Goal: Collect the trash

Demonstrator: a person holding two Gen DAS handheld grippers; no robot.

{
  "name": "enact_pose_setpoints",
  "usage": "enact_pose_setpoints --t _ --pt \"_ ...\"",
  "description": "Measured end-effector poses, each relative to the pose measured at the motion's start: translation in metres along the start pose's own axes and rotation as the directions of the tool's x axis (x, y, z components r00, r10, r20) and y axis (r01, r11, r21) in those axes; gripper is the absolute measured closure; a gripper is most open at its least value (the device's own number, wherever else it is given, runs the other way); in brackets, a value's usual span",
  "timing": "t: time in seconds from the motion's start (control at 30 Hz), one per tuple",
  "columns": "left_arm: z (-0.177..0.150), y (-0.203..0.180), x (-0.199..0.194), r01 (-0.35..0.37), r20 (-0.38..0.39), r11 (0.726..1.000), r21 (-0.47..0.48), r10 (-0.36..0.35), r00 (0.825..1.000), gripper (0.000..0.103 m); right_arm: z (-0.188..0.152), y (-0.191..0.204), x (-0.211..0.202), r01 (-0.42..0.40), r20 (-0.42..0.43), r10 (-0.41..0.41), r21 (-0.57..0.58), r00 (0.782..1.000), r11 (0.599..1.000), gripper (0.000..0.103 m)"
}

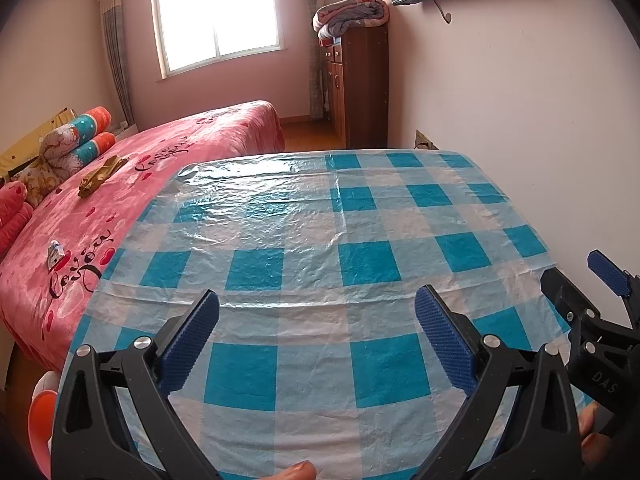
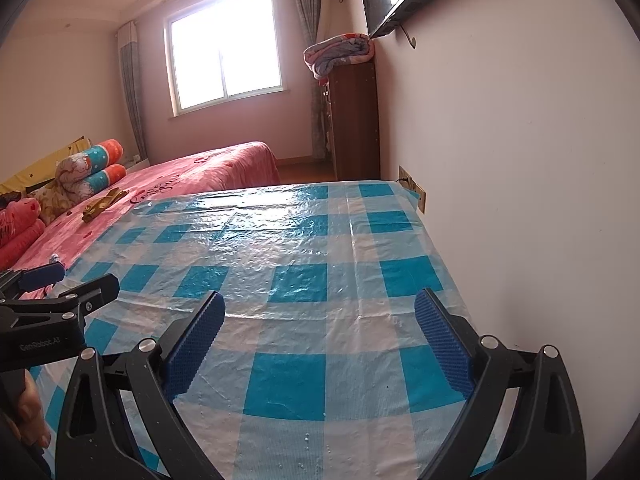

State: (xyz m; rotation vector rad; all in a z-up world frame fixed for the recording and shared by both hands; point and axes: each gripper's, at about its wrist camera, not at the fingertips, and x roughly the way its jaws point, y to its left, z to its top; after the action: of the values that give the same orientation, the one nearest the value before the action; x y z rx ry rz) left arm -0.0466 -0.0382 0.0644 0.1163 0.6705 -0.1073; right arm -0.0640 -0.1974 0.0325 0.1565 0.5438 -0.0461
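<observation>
Both grippers hang side by side over the worktop [image 1: 304, 216], which wears a shiny blue and white checked cover. The left gripper [image 1: 316, 332] has its blue pads wide apart and holds nothing. The right gripper [image 2: 320, 340] is the same, wide apart with nothing in it.

No trash lies on the worktop. The trash looks to be on the pink bed [image 1: 168, 160], to the left. A crumpled gold-brown wrapper [image 1: 100, 176] rests up near the pillows [image 1: 76, 140]. A small white and blue scrap [image 1: 54, 254] lies closer, just past the left edge of the worktop. It is small and blurry in both views, so I cannot say what it is, maybe a little packet.

The job has not really begun, since nothing is picked up yet. No bin or bag shows in either view.

To do this step well, I would send the left gripper first, because it is nearer the bed. Go for the close scrap. Come down from above with the pads on each side of it. The bed cover is soft and fuzzy, so do not press deep, or the pads may pinch the blanket too. Close gently, then lift straight up and check the scrap came along.
</observation>
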Motion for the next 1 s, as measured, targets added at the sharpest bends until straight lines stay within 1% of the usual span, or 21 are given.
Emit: enact_pose_setpoints --t 0.3,0.53,0.6,0.67,0.77,0.87,1.0 --pt "0.001 -0.002 0.002 -0.005 -0.008 1.0 -0.003 0.005 1.0 0.004 0.0 0.001 0.001 -0.004 -0.009 0.004 -0.004 1.0 1.0 0.008" --pt "0.002 0.0 0.009 0.011 -0.02 1.0 -0.021 -0.012 1.0 0.004 0.0 0.001 0.006 -0.01 -0.023 0.01 -0.001 1.0 1.0 0.008" --pt "0.001 0.001 0.014 0.014 -0.033 1.0 -0.027 -0.014 0.999 0.004 0.0 0.0 0.008 -0.009 -0.031 0.009 0.003 0.999 1.0 0.008" --pt "0.0 0.003 0.022 0.024 -0.066 0.999 -0.048 -0.027 0.997 0.004 0.0 -0.001 0.011 -0.01 -0.044 0.011 0.009 0.999 1.0 0.008" --pt "-0.006 0.002 0.036 0.014 -0.113 0.998 -0.055 -0.02 0.993 0.004 -0.001 -0.004 0.023 -0.024 -0.1 0.027 0.022 0.995 0.999 0.008" --pt "-0.011 -0.002 0.048 -0.004 -0.161 0.999 -0.049 -0.004 0.987 0.004 -0.003 -0.004 0.035 -0.018 -0.159 0.022 0.027 0.987 0.999 0.008" --pt "-0.016 -0.003 0.062 -0.004 -0.205 0.997 -0.071 -0.01 0.979 0.004 -0.006 -0.002 0.048 -0.007 -0.221 0.013 0.026 0.975 1.0 0.008"
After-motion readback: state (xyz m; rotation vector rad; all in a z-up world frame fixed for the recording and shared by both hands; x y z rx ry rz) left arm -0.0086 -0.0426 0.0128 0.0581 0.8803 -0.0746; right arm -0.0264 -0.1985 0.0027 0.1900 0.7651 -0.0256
